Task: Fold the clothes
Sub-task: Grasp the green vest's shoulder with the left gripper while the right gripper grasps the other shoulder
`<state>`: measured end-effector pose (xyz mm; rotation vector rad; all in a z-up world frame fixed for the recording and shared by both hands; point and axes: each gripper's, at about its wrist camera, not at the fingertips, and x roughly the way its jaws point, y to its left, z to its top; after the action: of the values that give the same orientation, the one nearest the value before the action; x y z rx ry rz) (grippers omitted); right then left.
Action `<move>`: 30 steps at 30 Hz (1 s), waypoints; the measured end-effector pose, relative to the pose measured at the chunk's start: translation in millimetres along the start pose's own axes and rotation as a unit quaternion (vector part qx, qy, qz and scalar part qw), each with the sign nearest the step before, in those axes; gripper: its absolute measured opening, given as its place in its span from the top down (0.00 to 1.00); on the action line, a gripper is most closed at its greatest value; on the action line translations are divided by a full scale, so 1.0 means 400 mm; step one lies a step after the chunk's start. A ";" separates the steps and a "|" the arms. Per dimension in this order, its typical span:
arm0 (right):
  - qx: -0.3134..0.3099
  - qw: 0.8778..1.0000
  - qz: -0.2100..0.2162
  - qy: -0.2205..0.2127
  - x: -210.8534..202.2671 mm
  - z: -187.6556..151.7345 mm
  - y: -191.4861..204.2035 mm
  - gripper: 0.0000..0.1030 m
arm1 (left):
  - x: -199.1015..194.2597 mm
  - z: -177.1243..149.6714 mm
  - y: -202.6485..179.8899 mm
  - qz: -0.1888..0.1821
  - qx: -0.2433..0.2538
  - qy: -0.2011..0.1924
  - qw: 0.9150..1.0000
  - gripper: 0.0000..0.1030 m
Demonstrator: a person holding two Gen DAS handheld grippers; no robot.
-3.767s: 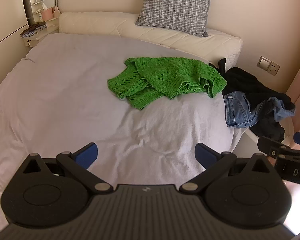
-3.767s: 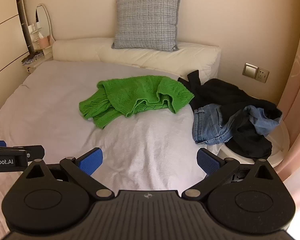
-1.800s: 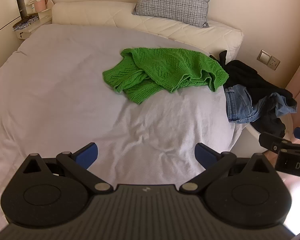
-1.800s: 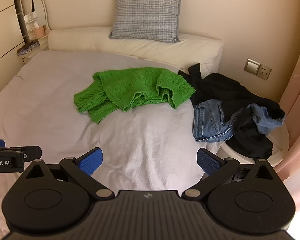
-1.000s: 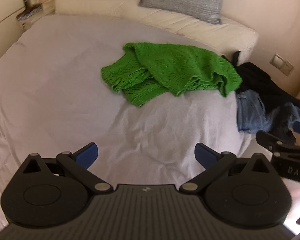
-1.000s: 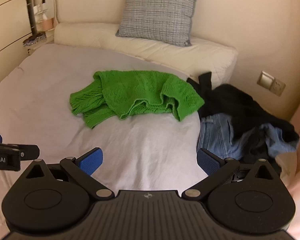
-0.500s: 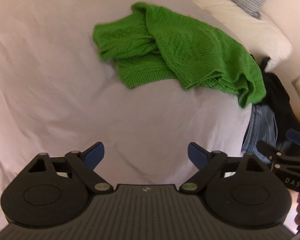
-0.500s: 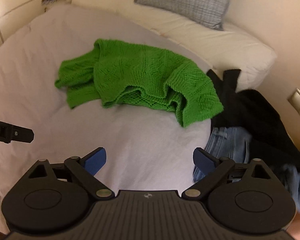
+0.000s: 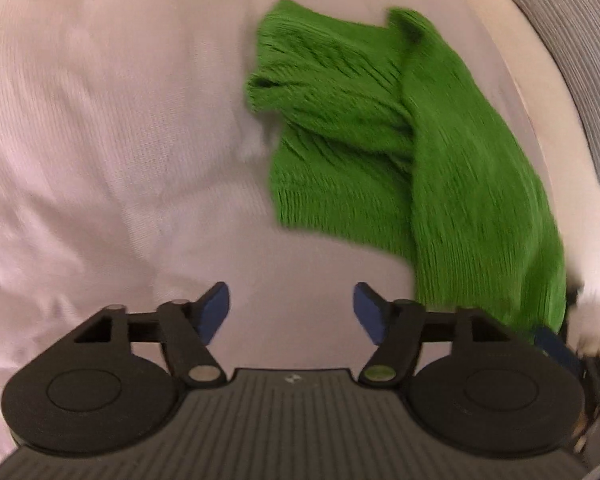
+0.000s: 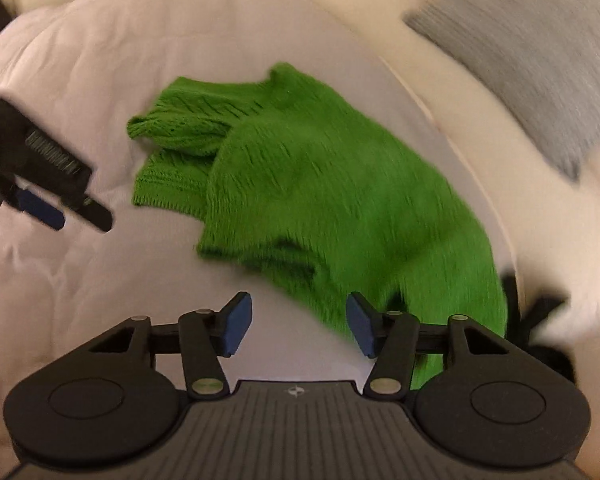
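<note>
A crumpled green knit sweater [image 9: 400, 152] lies on the white bed sheet [image 9: 100, 120]; it also shows in the right wrist view [image 10: 320, 200]. My left gripper [image 9: 291, 312] is open and empty, hovering over bare sheet just short of the sweater's near hem. It also shows at the left of the right wrist view [image 10: 52, 184]. My right gripper [image 10: 298, 324] is open and empty, just above the sweater's near right edge. Both views are blurred by motion.
A grey checked pillow [image 10: 540, 52] leans on the cream headboard cushion [image 10: 440, 80] at the back right. Dark clothes [image 10: 540, 320] lie at the bed's right edge, past the sweater.
Both grippers have moved forward and down toward the sweater, which now looks much larger. Their jaws have narrowed somewhat but stay open.
</note>
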<state>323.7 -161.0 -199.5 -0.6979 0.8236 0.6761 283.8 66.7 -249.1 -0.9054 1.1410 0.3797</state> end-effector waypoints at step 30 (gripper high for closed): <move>0.152 0.969 0.188 -0.046 0.042 0.218 -0.230 0.90 | -0.032 0.184 -0.029 -0.126 -0.144 -0.100 0.976 0.91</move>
<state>438.0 -144.0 -144.4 -0.2290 0.9592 0.8919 331.7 119.3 -223.6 -1.2229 0.7851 0.4236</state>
